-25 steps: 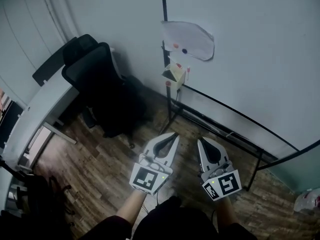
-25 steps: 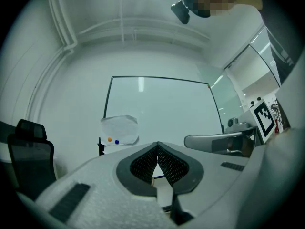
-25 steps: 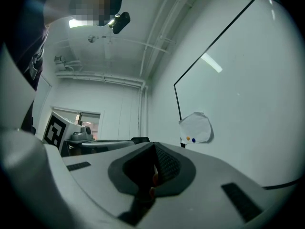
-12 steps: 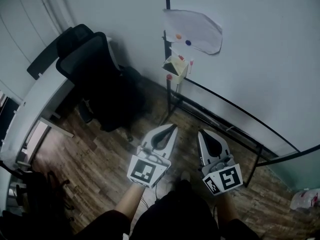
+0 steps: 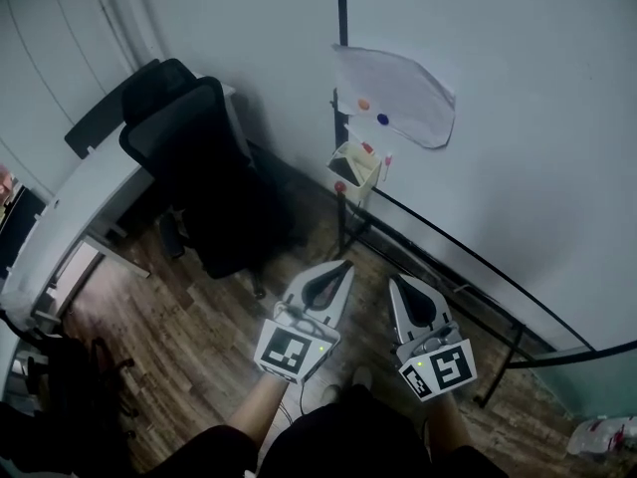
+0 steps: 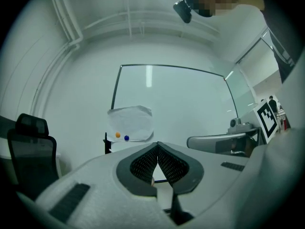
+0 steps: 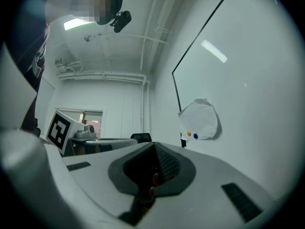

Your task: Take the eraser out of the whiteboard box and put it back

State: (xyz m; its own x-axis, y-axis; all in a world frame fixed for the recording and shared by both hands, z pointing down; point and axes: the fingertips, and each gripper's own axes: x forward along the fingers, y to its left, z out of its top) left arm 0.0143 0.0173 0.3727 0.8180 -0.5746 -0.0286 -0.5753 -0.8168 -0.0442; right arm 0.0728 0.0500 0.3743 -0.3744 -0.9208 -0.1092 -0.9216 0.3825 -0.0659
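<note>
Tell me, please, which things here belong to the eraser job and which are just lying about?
Job: whiteboard box; whiteboard; left claw and right claw, both shut and empty.
Lying about: office chair; desk; paper sheet; orange magnet; blue magnet.

Wood-plank floor, glossy smooth whiteboard, crinkled paper sheet, matt plastic left gripper
</note>
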